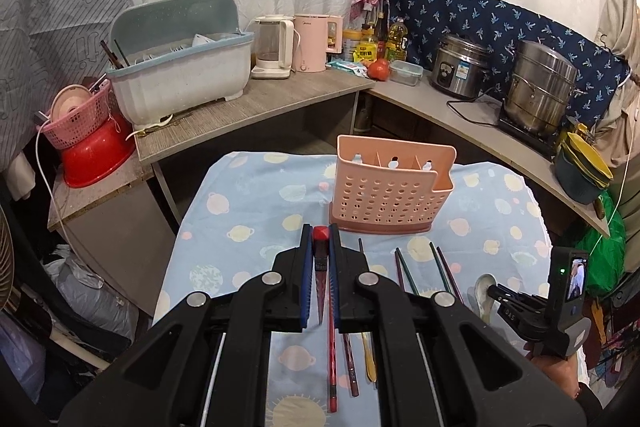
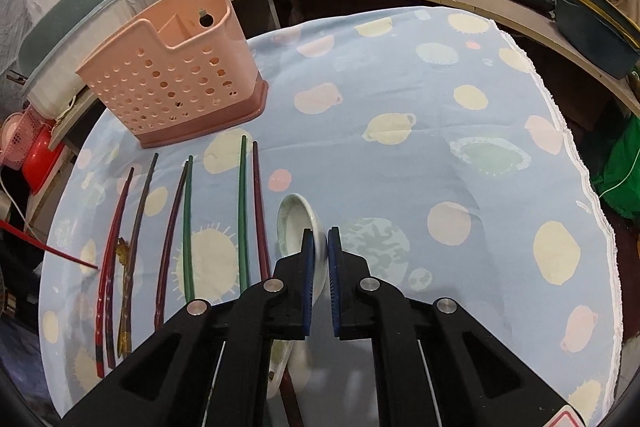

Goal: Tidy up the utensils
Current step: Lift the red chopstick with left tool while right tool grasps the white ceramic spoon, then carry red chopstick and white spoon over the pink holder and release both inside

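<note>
A pink perforated utensil holder stands upright on the blue patterned tablecloth; it also shows in the right wrist view. My left gripper is shut on a red chopstick, held above the cloth short of the holder. Several chopsticks, red, green and dark, lie side by side on the cloth. My right gripper is shut on the rim of a white ceramic spoon lying to the right of the chopsticks. The red chopstick's tip shows at the left.
Behind the table an L-shaped counter carries a dish rack, kettles, bottles, a tomato, a rice cooker and a steel pot. A red basin and pink basket sit at the left. The cloth's edge runs down the right.
</note>
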Demonstrator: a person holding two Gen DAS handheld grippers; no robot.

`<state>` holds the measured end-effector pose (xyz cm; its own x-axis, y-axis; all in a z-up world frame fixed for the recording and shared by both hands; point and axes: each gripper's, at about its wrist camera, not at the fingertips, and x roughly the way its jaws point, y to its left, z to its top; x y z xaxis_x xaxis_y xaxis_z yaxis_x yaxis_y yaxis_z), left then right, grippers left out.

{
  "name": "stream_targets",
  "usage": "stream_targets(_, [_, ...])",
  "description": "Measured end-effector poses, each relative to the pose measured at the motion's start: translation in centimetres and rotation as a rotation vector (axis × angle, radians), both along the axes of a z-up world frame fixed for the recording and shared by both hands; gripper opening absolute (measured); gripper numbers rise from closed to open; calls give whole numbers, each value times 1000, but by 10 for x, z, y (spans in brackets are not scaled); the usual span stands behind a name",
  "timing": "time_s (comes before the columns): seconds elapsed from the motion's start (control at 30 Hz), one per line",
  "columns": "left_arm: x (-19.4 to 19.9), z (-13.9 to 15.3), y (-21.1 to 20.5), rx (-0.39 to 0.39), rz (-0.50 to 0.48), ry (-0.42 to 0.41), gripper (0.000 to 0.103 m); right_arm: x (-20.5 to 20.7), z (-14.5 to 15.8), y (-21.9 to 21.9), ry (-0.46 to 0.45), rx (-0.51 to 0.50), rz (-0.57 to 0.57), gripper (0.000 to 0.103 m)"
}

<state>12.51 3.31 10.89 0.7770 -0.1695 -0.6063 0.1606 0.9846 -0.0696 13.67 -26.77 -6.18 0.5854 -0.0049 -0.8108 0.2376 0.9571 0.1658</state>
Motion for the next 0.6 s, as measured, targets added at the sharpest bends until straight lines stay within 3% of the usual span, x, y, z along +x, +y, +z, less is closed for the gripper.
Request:
stream_targets(0.17, [-2,20,0,20,0,-45,7,-7,35,4,-77,-2,13,7])
stream_targets(0.37, [4,54,1,31,-4,-112,7,-10,98,13,-230,-36,50,7])
stream_targets(0.6, [26,107,-11,26,-31,-202,7,17,156,17,-398,-110,88,7])
